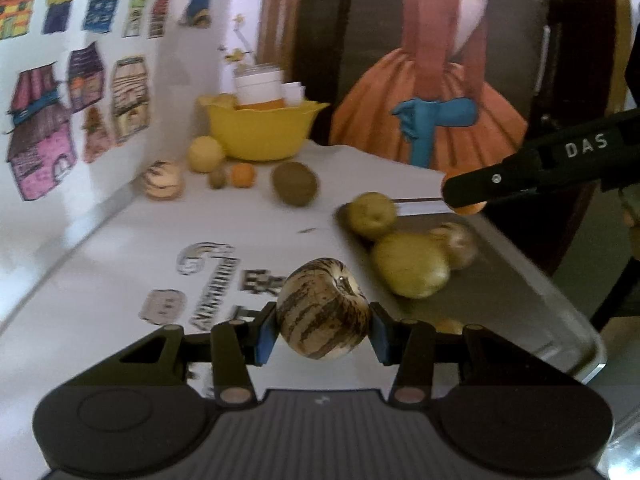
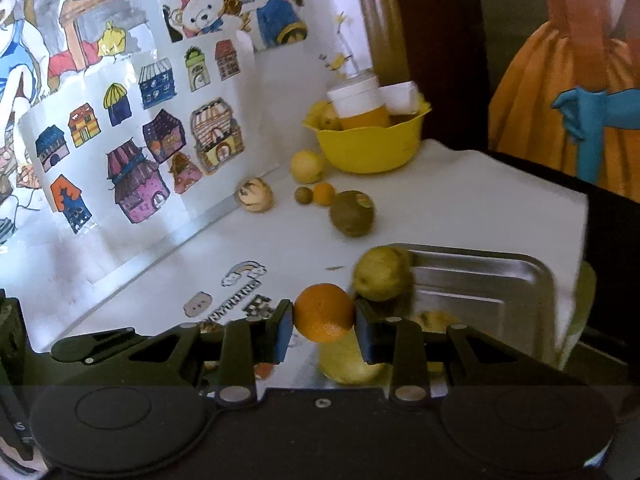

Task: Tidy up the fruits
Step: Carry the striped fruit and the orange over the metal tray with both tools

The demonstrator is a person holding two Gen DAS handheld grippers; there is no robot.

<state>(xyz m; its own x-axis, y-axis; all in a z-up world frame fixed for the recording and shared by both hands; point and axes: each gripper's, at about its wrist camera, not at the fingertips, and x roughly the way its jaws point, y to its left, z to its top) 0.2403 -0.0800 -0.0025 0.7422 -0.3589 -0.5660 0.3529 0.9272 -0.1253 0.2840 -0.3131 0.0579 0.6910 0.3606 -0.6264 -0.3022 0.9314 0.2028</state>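
My left gripper [image 1: 324,330] is shut on a round brown-striped fruit [image 1: 320,300], held above the white table beside a metal tray [image 1: 520,304]. On that tray lie a few yellow-green fruits [image 1: 410,266] and a striped one [image 1: 460,244]. My right gripper [image 2: 324,326] is shut on a small orange [image 2: 324,308], above the tray's [image 2: 480,280] near-left corner, where a yellow-green fruit [image 2: 382,274] sits. In the left wrist view the right gripper [image 1: 464,194] reaches in from the right over the tray's far end.
At the back a yellow bowl [image 1: 260,132] holds a cup and fruit. In front of it lie a yellow fruit [image 1: 205,154], a striped fruit [image 1: 162,180], a small orange [image 1: 243,175] and a brown fruit [image 1: 295,183]. A wall of drawings [image 2: 132,152] runs along the left.
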